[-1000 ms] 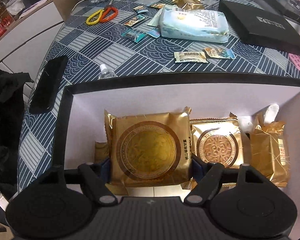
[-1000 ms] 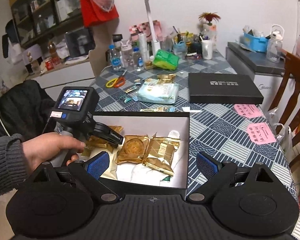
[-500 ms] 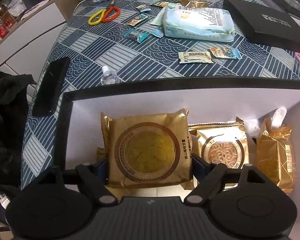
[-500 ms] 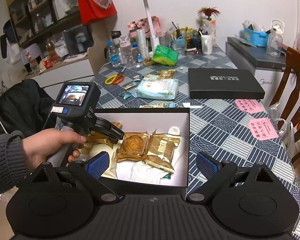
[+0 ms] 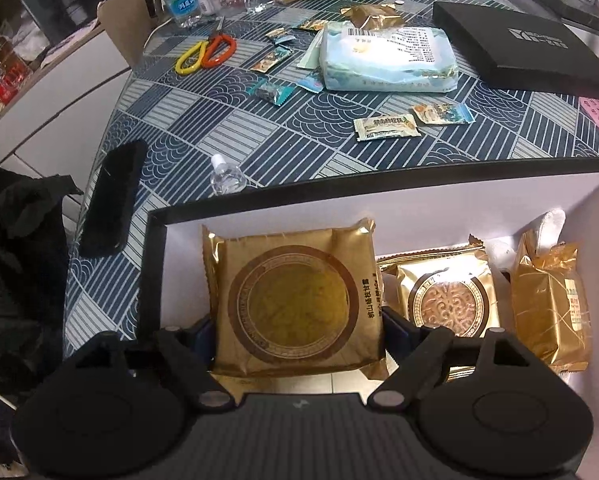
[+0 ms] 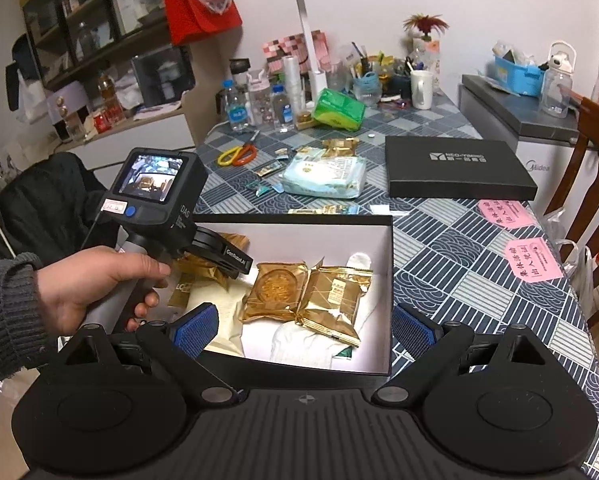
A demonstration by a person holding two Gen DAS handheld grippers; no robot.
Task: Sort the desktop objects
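Observation:
My left gripper (image 5: 299,330) is shut on a gold mooncake packet (image 5: 295,300), held flat over the left part of the open black box (image 5: 155,280) with its white inside. Two more gold packets (image 5: 451,300) (image 5: 551,312) lie in the box to its right. In the right wrist view a hand (image 6: 95,284) holds the left gripper over the box (image 6: 299,218), with the packet (image 6: 203,268) partly hidden under it. My right gripper (image 6: 304,331) is open and holds nothing, just above the box's near rim.
Beyond the box on the patterned tablecloth lie candy wrappers (image 5: 387,126), a wet-wipes pack (image 5: 387,60), scissors (image 5: 205,52), a small clear bottle (image 5: 225,176), a black phone (image 5: 113,196) and a black lid (image 5: 515,48). Pink notes (image 6: 533,260) and a wooden chair (image 6: 595,184) sit on the right.
The left gripper has risen a little and drawn back with the packet still in its grip; the box rim now sits lower in its view. The right gripper stays open, almost still.

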